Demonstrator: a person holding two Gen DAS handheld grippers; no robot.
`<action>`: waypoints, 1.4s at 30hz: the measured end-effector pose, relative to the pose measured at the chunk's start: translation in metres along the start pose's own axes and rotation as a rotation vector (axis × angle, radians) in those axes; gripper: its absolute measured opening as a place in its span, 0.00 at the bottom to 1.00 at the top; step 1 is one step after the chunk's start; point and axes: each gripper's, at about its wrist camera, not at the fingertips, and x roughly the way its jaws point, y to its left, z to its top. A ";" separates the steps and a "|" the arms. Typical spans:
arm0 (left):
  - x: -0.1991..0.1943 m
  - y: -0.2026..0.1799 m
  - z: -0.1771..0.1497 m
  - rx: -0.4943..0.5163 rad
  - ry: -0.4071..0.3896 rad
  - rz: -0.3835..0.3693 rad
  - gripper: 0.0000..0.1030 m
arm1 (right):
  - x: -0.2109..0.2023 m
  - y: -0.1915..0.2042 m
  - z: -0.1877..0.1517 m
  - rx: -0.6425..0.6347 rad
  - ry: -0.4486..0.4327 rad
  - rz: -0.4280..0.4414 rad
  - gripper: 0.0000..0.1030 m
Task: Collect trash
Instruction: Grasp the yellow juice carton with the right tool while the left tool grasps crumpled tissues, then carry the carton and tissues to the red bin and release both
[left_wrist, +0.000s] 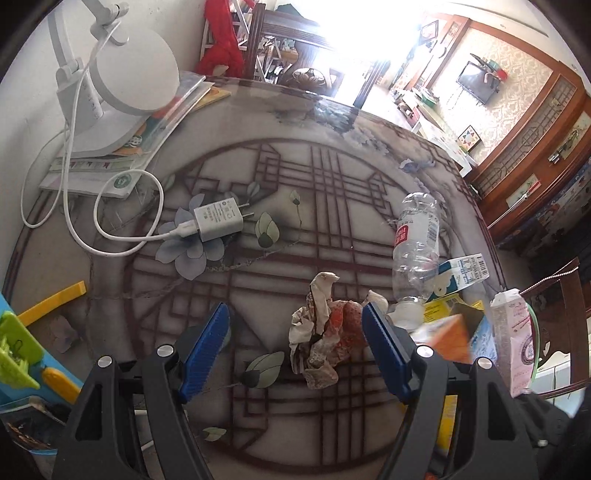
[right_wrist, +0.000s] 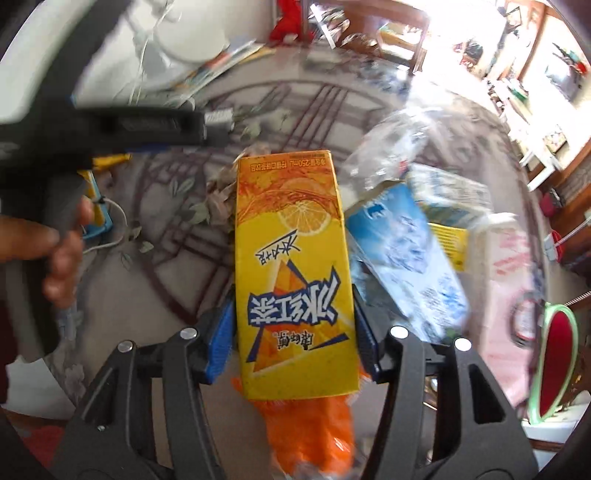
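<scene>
The right tool (right_wrist: 293, 345) clamps the yellow carton (right_wrist: 291, 273) at frame centre, lifted for disposal. The left tool (left_wrist: 295, 347) hangs spread wide around the crumpled paper (left_wrist: 319, 332) on the tabletop (left_wrist: 332, 206), lower centre, seemingly lined up to pinch it.

Table (left_wrist: 332, 155): your left gripper (left_wrist: 295, 332) hangs over its near edge, jaws spread, crumpled wrapper (left_wrist: 321, 332) between them. Plastic bottle (left_wrist: 417, 243) lies right of the wrapper, a carton (left_wrist: 461, 273) touching its right side. Charger plug (left_wrist: 218, 219) sits left of centre; lamp (left_wrist: 122, 85) behind it, on booklets (left_wrist: 107, 166). Your right gripper (right_wrist: 293, 339) clamps the tea carton (right_wrist: 291, 258); another carton (right_wrist: 402, 254) just right of it.
</scene>
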 end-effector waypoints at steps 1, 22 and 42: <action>0.004 0.000 -0.001 -0.002 0.005 -0.003 0.69 | -0.008 -0.004 -0.002 0.019 -0.008 -0.002 0.53; 0.036 -0.048 -0.018 0.092 0.064 -0.058 0.32 | -0.070 -0.054 -0.035 0.307 -0.129 -0.009 0.53; -0.050 -0.095 -0.029 0.123 -0.055 -0.188 0.33 | -0.106 -0.065 -0.047 0.336 -0.242 -0.061 0.53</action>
